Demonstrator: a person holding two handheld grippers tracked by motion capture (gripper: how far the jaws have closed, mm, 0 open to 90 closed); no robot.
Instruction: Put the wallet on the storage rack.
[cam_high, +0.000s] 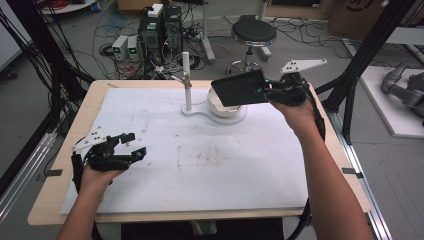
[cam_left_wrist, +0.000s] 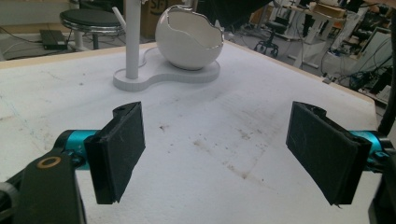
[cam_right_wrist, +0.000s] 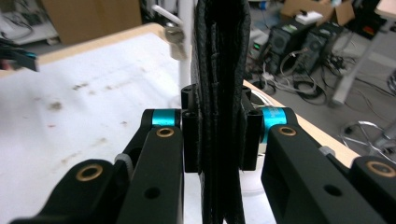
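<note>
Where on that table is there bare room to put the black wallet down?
The white mat lies bare between the left gripper and the right forearm. It is crowded at the far edge, where the right gripper holds the wallet over the white bowl beside the post.

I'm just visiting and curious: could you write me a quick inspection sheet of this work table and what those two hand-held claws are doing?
Surface: white mat on a wooden table, stained with brown marks.
Job's things: black wallet held above the white egg-shaped bowl; the bowl sits on a white stand.
Clutter: nothing seen.
Grippers: right gripper shut on the wallet; left gripper open, low over the mat.
Cables: tangled on the floor by the computer towers.
Surroundings: black stool, cardboard boxes.
</note>
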